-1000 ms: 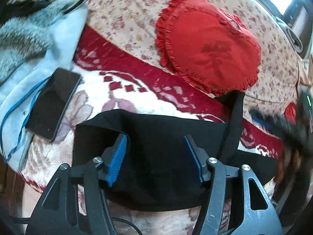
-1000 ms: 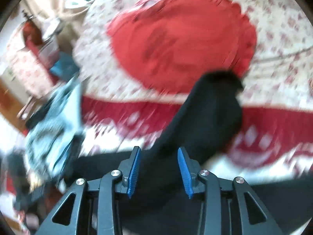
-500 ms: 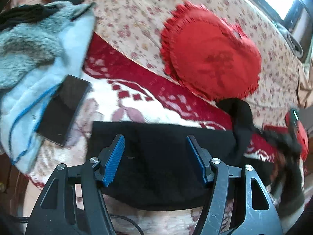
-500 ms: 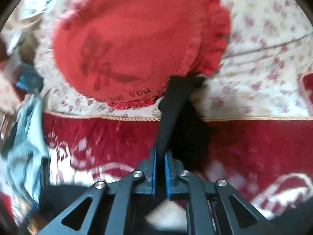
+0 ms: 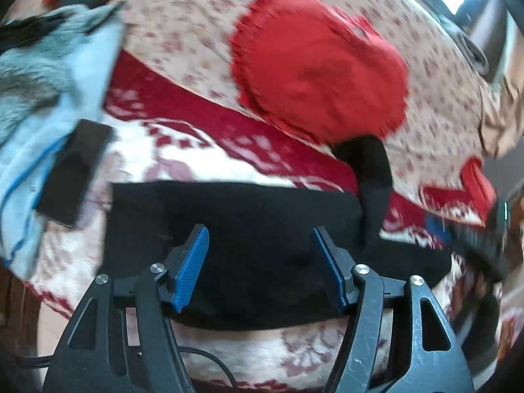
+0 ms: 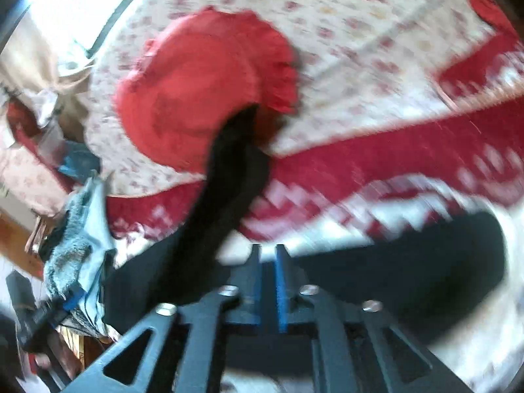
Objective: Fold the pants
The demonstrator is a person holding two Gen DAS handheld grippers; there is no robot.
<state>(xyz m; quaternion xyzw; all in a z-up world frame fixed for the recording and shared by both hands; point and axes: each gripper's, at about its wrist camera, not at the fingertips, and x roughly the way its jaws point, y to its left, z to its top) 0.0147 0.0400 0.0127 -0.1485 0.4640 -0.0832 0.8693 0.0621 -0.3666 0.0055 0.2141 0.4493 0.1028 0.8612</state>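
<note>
The left gripper point(image 5: 260, 263) is held with its jaws spread wide; nothing is clamped between the blue ribbed pads point(image 5: 191, 267). It is positioned above the pants point(image 5: 235, 226), which are laid out as a flat black rectangle of matte fabric on the blanket point(image 5: 170, 160). One narrow black strip of the pants is seen to run up and away from the right end of the folded body, reaching the lower edge of the cushion point(image 5: 319, 75).

The right gripper point(image 6: 268, 281) is shown with its blue pads drawn almost together, a thin slit remaining between them. Whether any cloth is pinched there cannot be told — the view is blurred. The pants point(image 6: 409, 268) are spread dark just beyond the fingertips, and the raised strip passes to the left of the jaws toward the cushion point(image 6: 196, 85).

The blanket is a plush material, white with a red band and red patterning. Behind it a cream sheet point(image 5: 183, 29) with small floral print is visible. The cushion is red, roughly heart-shaped, with a ruffled rim. At the left, a flat black phone point(image 5: 73, 173) is laid partly on a pale blue garment point(image 5: 75, 75) with grey fur trim. No writing can be read.
</note>
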